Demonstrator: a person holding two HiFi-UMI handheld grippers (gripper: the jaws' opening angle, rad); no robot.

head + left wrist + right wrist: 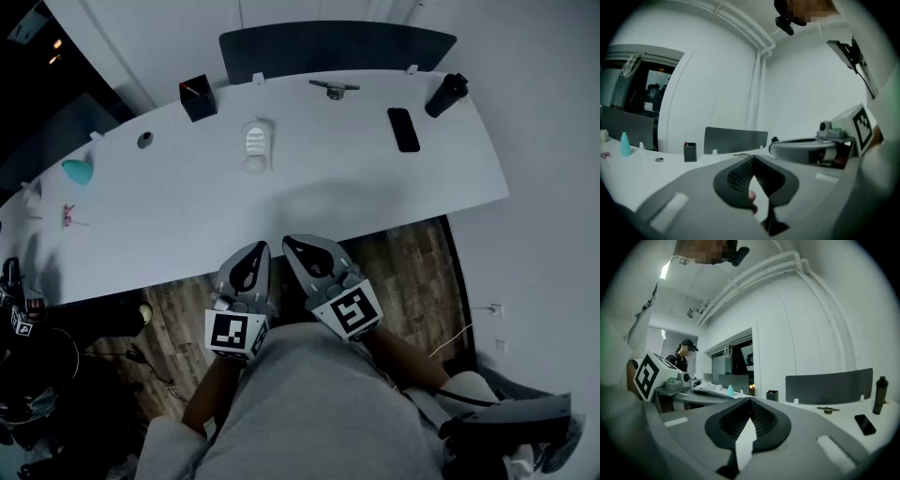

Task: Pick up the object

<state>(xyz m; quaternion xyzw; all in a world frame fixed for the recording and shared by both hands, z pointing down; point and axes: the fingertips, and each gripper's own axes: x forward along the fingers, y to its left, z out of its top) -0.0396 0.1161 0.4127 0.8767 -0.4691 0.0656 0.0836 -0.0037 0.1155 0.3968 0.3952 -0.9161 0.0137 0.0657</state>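
Note:
Both grippers hang side by side just short of the white table's front edge [281, 251], over the wooden floor. My left gripper [255, 249] is shut with nothing between its jaws, and so is my right gripper [294, 244]. In the left gripper view the left gripper [753, 158] has its jaws meeting, and in the right gripper view the right gripper [750, 400] shows the same. On the table lie a white ribbed object [256, 144], a black phone [403, 129], a small metal part [333, 89] and a black bottle [445, 95], all well beyond the jaws.
A black box with red tip [198, 97], a grey disc [144, 140], a teal bottle [77, 171] and a pink item [67, 216] sit on the left. A dark divider panel [337, 47] closes the far edge. A person in a cap [684, 355] stands in the background.

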